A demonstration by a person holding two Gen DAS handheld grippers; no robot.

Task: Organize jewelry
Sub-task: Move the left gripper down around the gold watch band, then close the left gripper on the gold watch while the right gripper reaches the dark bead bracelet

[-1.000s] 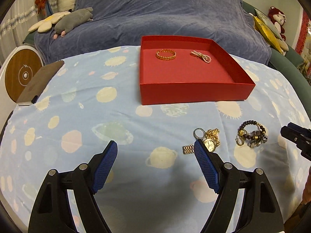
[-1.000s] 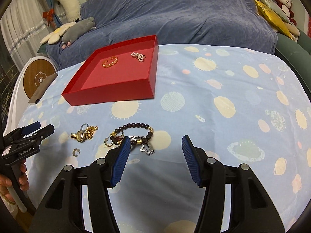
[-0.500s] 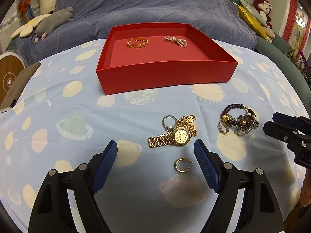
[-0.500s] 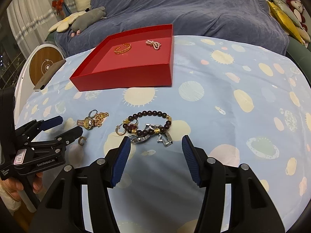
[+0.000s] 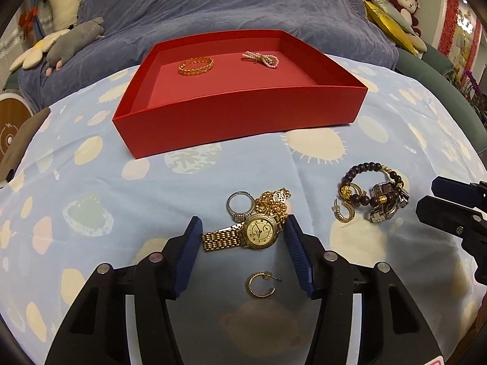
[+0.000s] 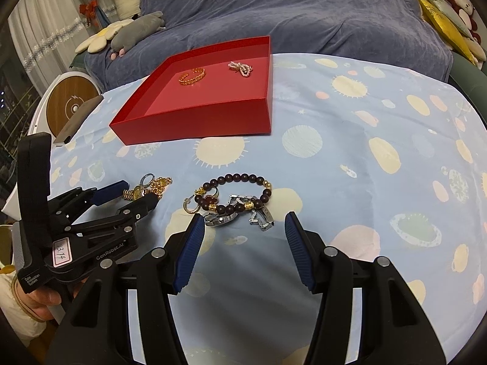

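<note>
A red tray (image 5: 237, 115) (image 6: 194, 121) holds a gold bangle (image 5: 195, 65) and a pearl bow (image 5: 260, 59). On the blue cloth lie a gold watch (image 5: 243, 235) with a gold chain (image 5: 274, 202) and a silver ring (image 5: 239, 203), a gold hoop earring (image 5: 261, 284), and a dark bead bracelet (image 5: 373, 187) (image 6: 240, 190) with a silver watch (image 6: 225, 217). My left gripper (image 5: 243, 231) (image 6: 134, 194) is open with its fingers on either side of the gold watch. My right gripper (image 6: 243, 228) is open just short of the bead bracelet pile.
A blue-covered sofa (image 5: 228, 3) with plush toys (image 5: 70, 42) stands behind the table. A round wooden charger (image 6: 71, 106) and a grey pouch (image 6: 79, 118) sit at the left edge. The patterned cloth stretches off to the right.
My left gripper has moved forward and down until its fingers flank the gold watch. My right gripper has come a little closer to the bead bracelet.
</note>
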